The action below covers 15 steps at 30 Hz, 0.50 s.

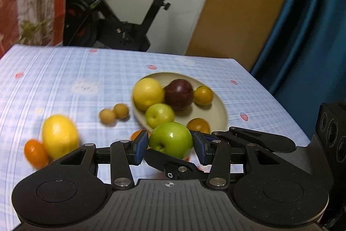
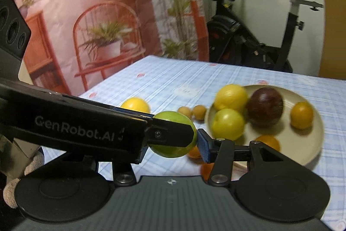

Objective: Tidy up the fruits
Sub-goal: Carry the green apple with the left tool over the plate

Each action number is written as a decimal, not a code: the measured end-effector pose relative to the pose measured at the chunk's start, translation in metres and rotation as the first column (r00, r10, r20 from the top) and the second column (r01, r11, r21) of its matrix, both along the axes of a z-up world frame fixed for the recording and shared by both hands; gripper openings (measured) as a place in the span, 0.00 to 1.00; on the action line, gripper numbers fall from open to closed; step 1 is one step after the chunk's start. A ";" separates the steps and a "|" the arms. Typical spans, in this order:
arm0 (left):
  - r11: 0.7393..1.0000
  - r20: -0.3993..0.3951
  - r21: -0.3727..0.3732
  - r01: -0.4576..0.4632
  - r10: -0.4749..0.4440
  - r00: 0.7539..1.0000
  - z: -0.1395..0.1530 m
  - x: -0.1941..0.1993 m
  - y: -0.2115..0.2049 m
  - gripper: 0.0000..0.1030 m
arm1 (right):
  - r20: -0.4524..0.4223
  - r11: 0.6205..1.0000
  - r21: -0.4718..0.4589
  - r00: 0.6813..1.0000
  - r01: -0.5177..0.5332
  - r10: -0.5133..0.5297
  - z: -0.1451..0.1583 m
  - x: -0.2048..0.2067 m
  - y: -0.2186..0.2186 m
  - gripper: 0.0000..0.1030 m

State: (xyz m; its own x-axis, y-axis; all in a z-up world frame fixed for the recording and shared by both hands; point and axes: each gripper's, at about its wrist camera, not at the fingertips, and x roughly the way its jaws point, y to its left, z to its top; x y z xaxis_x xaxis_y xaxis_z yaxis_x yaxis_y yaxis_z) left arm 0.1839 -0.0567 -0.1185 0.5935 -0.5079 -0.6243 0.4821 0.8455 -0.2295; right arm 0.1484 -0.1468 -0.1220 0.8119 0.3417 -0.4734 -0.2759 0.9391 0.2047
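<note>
A green apple (image 1: 170, 142) hangs just above the table, in front of a cream plate (image 1: 216, 109). My left gripper (image 1: 170, 147) is shut on it, blue pads pressed on its left and right sides. My right gripper (image 2: 173, 151) also grips the green apple (image 2: 173, 122); one of its fingers (image 1: 168, 163) crosses under the fruit in the left wrist view. In the right wrist view a finger of the left gripper (image 2: 170, 133) covers the apple's front. The plate (image 2: 302, 144) holds a lemon (image 1: 148, 93), a dark red apple (image 1: 179, 94), a yellow-green apple (image 1: 159, 115) and two small oranges.
On the blue checked tablecloth (image 1: 64, 79) lie a lemon (image 1: 59, 135), a small orange fruit (image 1: 35, 153), two small brown fruits (image 1: 113, 114) and an orange (image 1: 137, 135) partly behind the left pad. An exercise bike (image 1: 121, 14) stands beyond the table's far edge. A gloved hand (image 2: 13, 187) shows at lower left.
</note>
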 end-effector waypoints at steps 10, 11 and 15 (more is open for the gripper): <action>0.989 0.002 0.064 0.134 -0.134 0.991 0.005 0.017 -0.069 0.47 | 0.032 0.984 0.108 0.988 0.145 -0.149 0.004 -0.012 -0.065 0.49; 0.987 -0.002 0.067 0.144 -0.144 0.990 0.004 0.019 -0.075 0.47 | 0.033 0.981 0.111 0.986 0.160 -0.165 0.002 -0.013 -0.070 0.49; 0.984 -0.015 0.058 0.169 -0.168 0.986 -0.003 0.030 -0.095 0.47 | 0.026 0.970 0.114 0.975 0.217 -0.221 -0.005 -0.015 -0.093 0.49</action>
